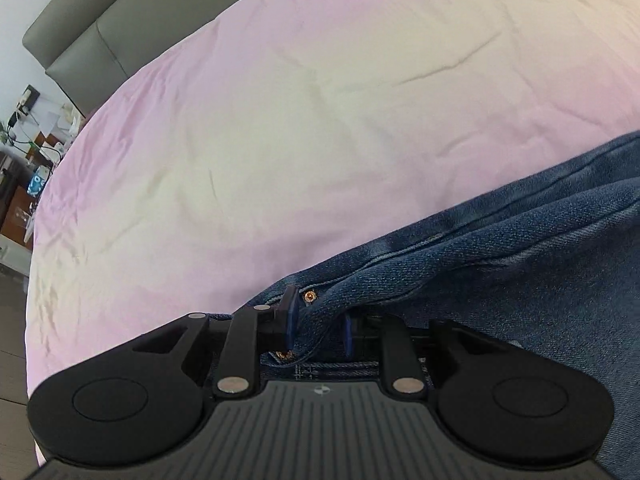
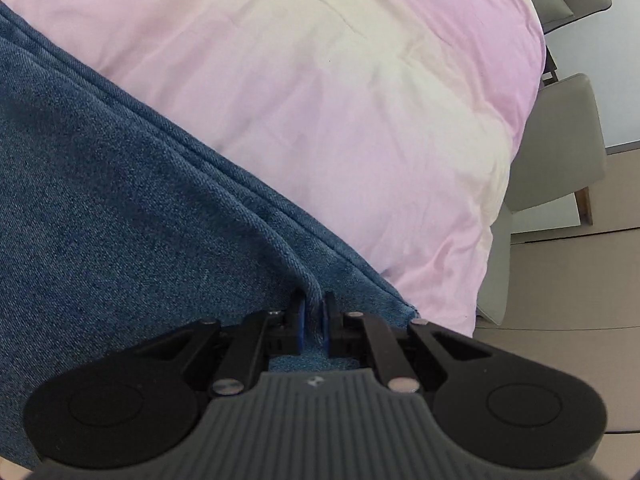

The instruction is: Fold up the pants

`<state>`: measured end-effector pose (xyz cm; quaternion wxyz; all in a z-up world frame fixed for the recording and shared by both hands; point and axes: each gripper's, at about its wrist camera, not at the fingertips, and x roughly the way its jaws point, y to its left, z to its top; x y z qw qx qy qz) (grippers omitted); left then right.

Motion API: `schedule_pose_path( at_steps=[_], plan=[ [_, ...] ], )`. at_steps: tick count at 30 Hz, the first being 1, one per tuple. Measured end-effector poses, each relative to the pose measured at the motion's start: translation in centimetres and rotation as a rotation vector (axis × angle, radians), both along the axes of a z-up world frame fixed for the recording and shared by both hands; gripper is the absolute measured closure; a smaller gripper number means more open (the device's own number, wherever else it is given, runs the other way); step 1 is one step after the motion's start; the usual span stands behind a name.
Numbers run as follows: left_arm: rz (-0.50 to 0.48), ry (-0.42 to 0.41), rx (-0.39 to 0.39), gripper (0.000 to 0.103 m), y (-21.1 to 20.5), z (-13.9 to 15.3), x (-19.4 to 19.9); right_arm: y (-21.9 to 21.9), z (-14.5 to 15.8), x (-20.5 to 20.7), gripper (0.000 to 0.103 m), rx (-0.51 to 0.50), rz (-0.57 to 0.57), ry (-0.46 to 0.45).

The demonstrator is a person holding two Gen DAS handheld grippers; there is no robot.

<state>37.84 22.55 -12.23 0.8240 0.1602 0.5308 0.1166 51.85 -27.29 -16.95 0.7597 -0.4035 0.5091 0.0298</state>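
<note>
**Jeans pinched at two points, fold under way**

The jeans (image 1: 500,264) lie along the near part of the bed, dark blue denim, coarse twill weave, thick stitched seams running diagonally. Near the waistband, copper rivets show beside a pocket edge.

Left gripper (image 1: 318,326): clamped on a bunched ridge of denim by the rivets, blue pads pressing the cloth from both sides. Right gripper (image 2: 314,322): closed tight on a narrow raised fold of the jeans (image 2: 120,184), fabric standing up between the pads.

Progress, judged: at least two layers seem stacked, so a first lengthwise fold looks done or nearly so. Both ends seem held for carrying or laying over. Cross folds and smoothing likely remain; the full garment is not visible, so this is uncertain.

Under the jeans, the bedsheet (image 1: 280,140) is pale pink to cream, soft, lightly creased. A padded grey headboard (image 1: 80,36) stands far left; a cluttered side table (image 1: 24,128) beyond it. Grey chairs (image 2: 560,140) stand right of the bed on a tiled floor.
</note>
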Motion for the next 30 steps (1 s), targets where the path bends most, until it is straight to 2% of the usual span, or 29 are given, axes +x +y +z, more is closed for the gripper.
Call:
schedule_pose_path(
  at_steps=[4,7,10,12,15,16,17,18,20,21,24,27,30],
  plan=[
    [0.011,-0.007,-0.026,0.078,0.5,2.4,0.7,-0.4,0.7,0.7,0.103,0.024,-0.026,0.026],
    [0.048,0.066,0.001,0.078,0.3,0.6,2.3,-0.4,0.4,1.4,0.102,0.033,-0.063,0.025],
    [0.015,0.13,0.067,0.075,-0.2,-1.5,2.9,0.1,-0.4,1.4,0.101,-0.007,-0.042,0.014],
    [-0.002,0.135,0.084,0.072,-0.5,-1.4,2.8,0.2,-0.5,1.4,0.1,-0.008,-0.039,0.008],
    [-0.052,0.141,0.093,0.065,-0.9,-0.4,2.2,-0.5,0.3,1.5,0.089,0.017,-0.062,-0.008],
    [-0.061,0.136,0.101,0.042,-0.8,0.1,1.8,-0.8,0.6,1.4,0.084,0.029,-0.072,-0.011],
    [-0.063,0.11,0.103,0.012,-0.6,0.7,1.5,-0.9,1.1,1.3,0.079,0.035,-0.081,-0.018],
    [-0.06,0.08,0.096,0.008,-0.2,1.5,1.2,-1.0,1.6,1.3,0.075,0.039,-0.088,-0.03],
    [-0.024,0.046,0.082,0.011,0.4,3.0,0.5,-1.0,2.6,0.9,0.036,0.02,-0.094,-0.067],
    [0.0,0.025,0.063,0.014,0.6,3.7,0.2,-1.2,3.0,0.7,0.032,0.006,-0.1,-0.086],
    [0.005,-0.01,-0.026,0.017,0.1,5.0,-1.8,-2.3,4.3,-0.3,0.032,0.028,-0.14,-0.1],
    [-0.032,-0.04,-0.079,0.019,-2.1,6.0,-4.6,-4.6,6.1,-2.2,0.032,0.128,-0.2,-0.104],
    [-0.07,-0.054,-0.188,0.026,-4.5,5.9,-7.7,-7.4,7.9,-4.9,0.033,0.263,-0.288,-0.102]
  ],
)
